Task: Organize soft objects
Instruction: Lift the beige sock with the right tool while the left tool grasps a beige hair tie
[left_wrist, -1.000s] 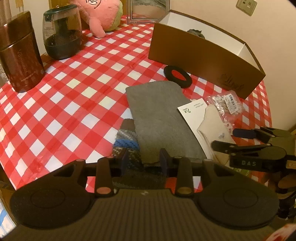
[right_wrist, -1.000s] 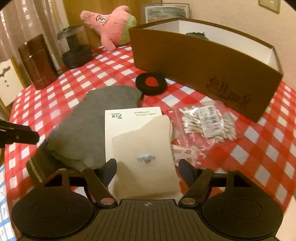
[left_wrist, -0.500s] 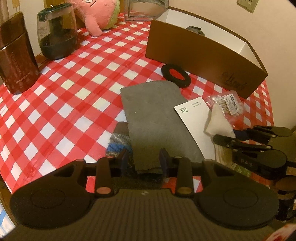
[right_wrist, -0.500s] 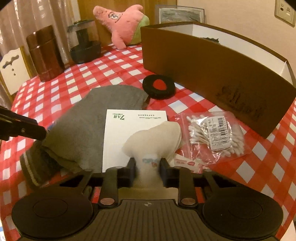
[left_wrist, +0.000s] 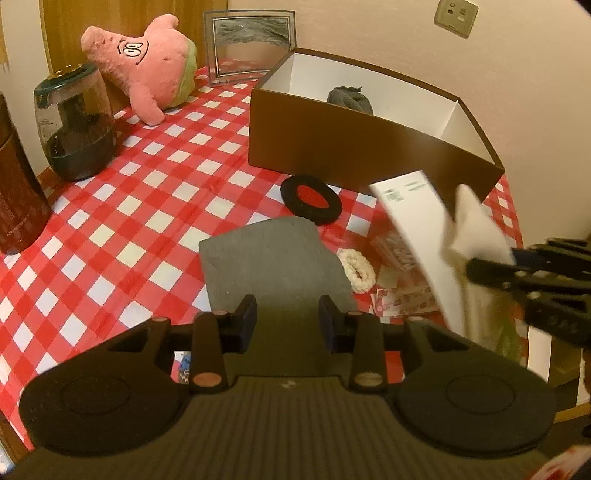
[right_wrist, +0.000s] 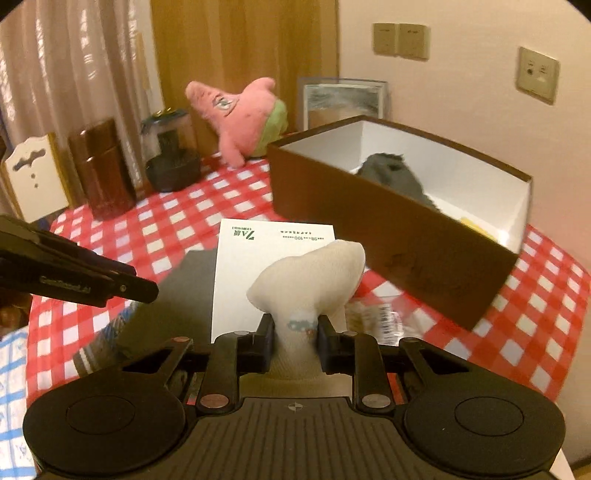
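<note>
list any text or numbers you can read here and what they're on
"7" with small marks beside it: white card behind the cream sock, seen upside down; its other print is too small.
Brown box front marking: blurred.
Brown canister lettering: unreadable.
Cotton swab packet barcode: blurred.

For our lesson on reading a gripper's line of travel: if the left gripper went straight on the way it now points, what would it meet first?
Most likely the grey cloth, which already lies between the left gripper fingers and stretches ahead. Beyond it sits the black ring, then the brown box. Depth is hard to judge here.
</note>
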